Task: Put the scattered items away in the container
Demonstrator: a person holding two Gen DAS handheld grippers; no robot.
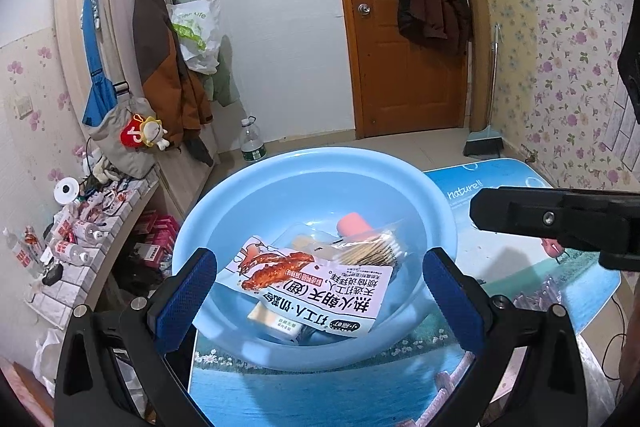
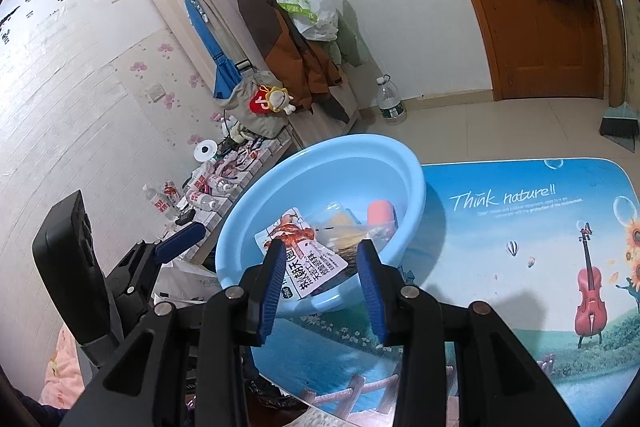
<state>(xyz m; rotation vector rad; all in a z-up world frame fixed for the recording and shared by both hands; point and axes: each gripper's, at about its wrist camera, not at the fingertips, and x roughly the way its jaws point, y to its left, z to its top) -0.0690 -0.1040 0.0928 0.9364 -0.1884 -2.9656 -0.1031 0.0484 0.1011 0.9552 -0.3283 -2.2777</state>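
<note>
While items are sitting in the blue basin (image 1: 436, 227), nothing is being gripped.
Left gripper (image 1: 320, 291) is being held wide open, right gripper (image 2: 322, 287) partly open, both empty; snack packet (image 1: 316, 287) is lying inside, basin at table (image 2: 520, 267) left edge.

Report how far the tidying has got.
Done: the snack packet, cotton swabs and an orange tube lie in the blue basin. In hand: nothing; the left gripper and right gripper are open and empty. Left: no loose items show on the table.
</note>
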